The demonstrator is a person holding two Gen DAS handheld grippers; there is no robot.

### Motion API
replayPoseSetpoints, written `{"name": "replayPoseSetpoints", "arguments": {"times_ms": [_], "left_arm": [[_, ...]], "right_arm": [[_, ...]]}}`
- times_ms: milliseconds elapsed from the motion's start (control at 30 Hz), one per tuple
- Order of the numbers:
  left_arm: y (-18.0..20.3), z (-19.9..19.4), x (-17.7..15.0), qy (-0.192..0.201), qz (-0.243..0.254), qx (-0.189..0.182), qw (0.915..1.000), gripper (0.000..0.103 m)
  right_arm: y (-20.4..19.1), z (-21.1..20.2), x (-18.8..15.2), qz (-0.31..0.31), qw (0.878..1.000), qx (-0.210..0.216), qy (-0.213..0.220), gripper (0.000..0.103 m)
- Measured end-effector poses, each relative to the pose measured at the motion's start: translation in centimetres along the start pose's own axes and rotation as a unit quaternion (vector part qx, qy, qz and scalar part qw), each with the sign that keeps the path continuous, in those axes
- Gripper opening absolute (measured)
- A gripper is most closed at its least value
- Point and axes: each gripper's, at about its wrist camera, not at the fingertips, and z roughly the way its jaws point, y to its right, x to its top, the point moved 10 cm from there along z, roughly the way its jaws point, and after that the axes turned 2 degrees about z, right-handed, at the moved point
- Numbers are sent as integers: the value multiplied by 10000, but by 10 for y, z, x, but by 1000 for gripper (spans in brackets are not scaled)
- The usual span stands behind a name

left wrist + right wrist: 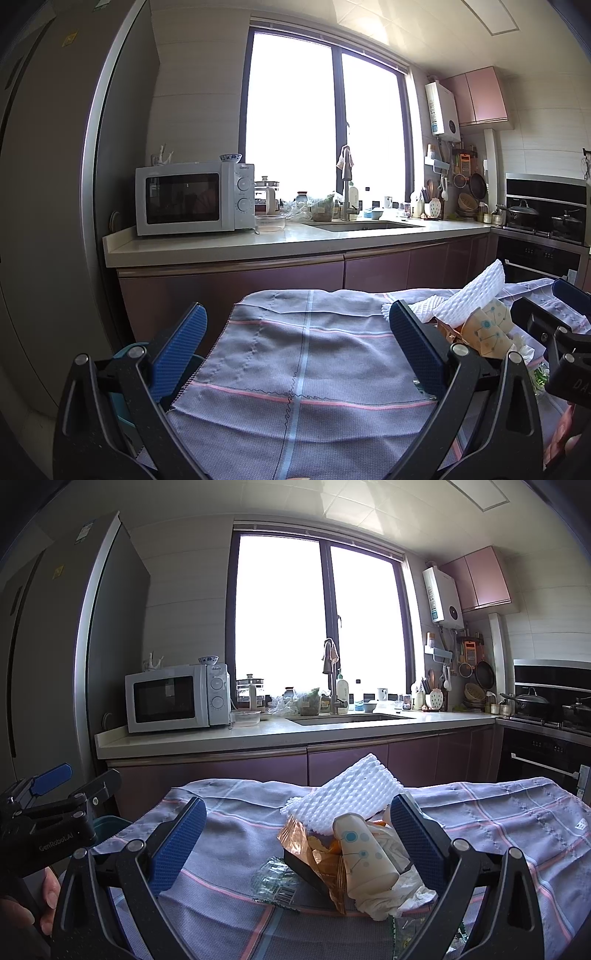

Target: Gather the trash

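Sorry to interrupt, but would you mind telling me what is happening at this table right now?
A person is holding a two-finger gripper in each hand over a table covered with a checked cloth, about to collect trash. The right gripper is open, framing a pile of rubbish: a white foam net, a paper cup lying on its side, an orange wrapper and crumpled tissue. The left gripper is also open, over bare cloth to the left of the pile. Nothing is gripped yet.

Checked cloth point(480, 823) on table, trash pile point(354, 849) atop
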Motion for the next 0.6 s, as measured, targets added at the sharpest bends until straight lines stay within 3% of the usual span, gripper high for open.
{"name": "replayPoseSetpoints", "arguments": {"times_ms": [600], "left_arm": [[2,-1,-1,8,-4,-11,10000,97]], "right_arm": [[1,-1,0,21,10000,12,2,96]]}}
